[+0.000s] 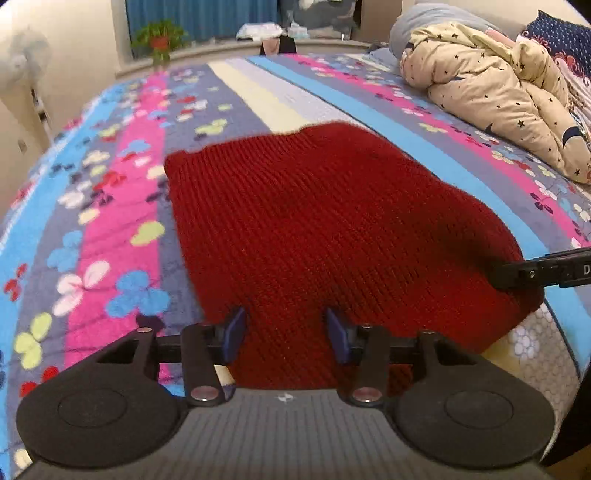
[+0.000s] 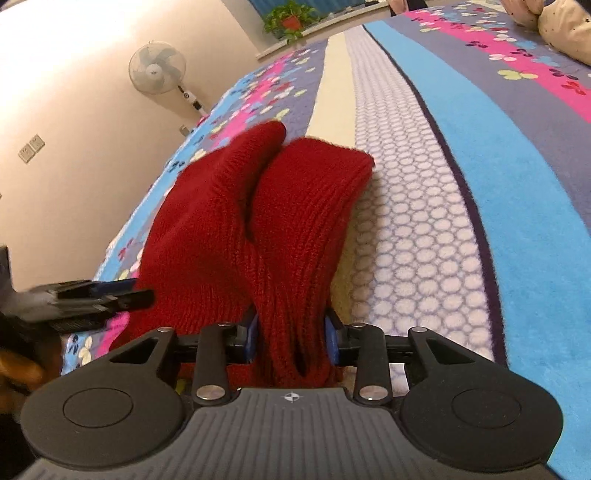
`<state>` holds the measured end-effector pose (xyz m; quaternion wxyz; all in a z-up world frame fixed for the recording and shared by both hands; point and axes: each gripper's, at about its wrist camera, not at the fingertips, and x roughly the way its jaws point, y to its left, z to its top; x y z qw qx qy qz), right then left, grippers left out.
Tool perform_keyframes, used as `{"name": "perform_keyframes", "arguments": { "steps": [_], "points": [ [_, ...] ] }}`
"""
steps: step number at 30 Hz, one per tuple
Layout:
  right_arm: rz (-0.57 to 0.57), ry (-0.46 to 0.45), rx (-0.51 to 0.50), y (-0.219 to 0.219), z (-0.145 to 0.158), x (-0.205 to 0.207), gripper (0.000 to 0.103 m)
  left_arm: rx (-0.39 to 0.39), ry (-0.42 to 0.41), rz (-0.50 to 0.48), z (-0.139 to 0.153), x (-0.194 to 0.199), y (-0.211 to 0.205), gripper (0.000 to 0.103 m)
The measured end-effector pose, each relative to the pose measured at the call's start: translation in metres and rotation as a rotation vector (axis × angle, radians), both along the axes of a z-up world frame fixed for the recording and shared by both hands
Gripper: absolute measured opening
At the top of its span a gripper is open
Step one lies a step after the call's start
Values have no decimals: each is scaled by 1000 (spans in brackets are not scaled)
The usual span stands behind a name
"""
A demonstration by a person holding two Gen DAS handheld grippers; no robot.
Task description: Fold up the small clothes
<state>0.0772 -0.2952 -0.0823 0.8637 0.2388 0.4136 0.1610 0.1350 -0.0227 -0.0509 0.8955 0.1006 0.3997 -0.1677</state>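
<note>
A dark red knitted garment [image 1: 314,229] lies spread on the patterned bedspread [image 1: 110,221]. In the left wrist view my left gripper [image 1: 286,334] is over its near edge, jaws apart, with the knit between and under the blue pads [image 1: 236,332]; nothing is pinched. In the right wrist view my right gripper [image 2: 291,336] is shut on a bunched fold of the red knit [image 2: 280,221], which stands up in two humps ahead of it. The right gripper's finger shows in the left wrist view [image 1: 532,275] at the garment's right edge. The left gripper shows in the right wrist view [image 2: 92,295].
A beige star-print quilt [image 1: 498,96] lies bundled at the far right of the bed. A standing fan [image 2: 157,68] and a potted plant [image 2: 290,18] are beyond the bed's far edge. The near bed edge runs just under both grippers.
</note>
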Motion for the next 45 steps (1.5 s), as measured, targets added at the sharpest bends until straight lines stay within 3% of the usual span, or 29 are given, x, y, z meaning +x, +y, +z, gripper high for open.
{"name": "perform_keyframes", "arguments": {
  "steps": [4, 6, 8, 10, 13, 15, 19, 23, 25, 29, 30, 32, 36, 40, 42, 44, 45],
  "points": [
    [-24, -21, 1, -2, 8, -6, 36, -102, -72, -26, 28, -24, 11, 54],
    [-31, -33, 11, -4, 12, -10, 37, -77, -51, -50, 22, -31, 12, 53],
    [-23, -46, -8, -4, 14, -12, 36, -2, 44, -59, -2, -30, 7, 52],
    [-1, -23, -53, 0, 8, -10, 32, 52, 51, -80, -11, -28, -1, 53],
    [-6, -15, -91, 5, 5, -9, 29, -11, 16, -65, 7, -33, 3, 50],
    [-25, -37, -55, 0, 13, -13, 28, -40, 8, -63, 11, -37, 8, 50],
    [-23, -22, -53, -1, 9, -15, 29, -13, 88, -35, -5, -30, 5, 50],
    [-22, -43, -92, 6, 14, -20, 29, -40, 11, -35, 11, -44, 8, 50],
    [-21, -27, -111, 6, 12, -21, 28, -20, 18, -29, 8, -46, 8, 51],
    [-33, 7, -115, 5, 9, -24, 29, -16, -9, 7, 12, -57, 13, 59],
    [-39, 3, -125, 5, 12, -27, 31, -32, -34, 25, 17, -64, 16, 69],
    [-61, 14, -147, 2, 16, -35, 34, -47, -69, 50, 24, -78, 19, 79],
    [-149, 58, -198, -13, 21, -51, 37, -10, -186, 71, 38, -111, 14, 88],
    [-253, 13, -227, -28, 37, -74, 38, -25, -249, 150, 45, -142, 8, 93],
    [-268, -37, -216, -31, 48, -88, 48, -29, -265, 182, 48, -155, 4, 93],
    [-277, -93, -229, -30, 58, -102, 72, -20, -288, 206, 51, -166, -3, 93],
    [-275, -115, -237, -27, 61, -108, 77, -15, -296, 214, 53, -170, -7, 93]
  ]
}}
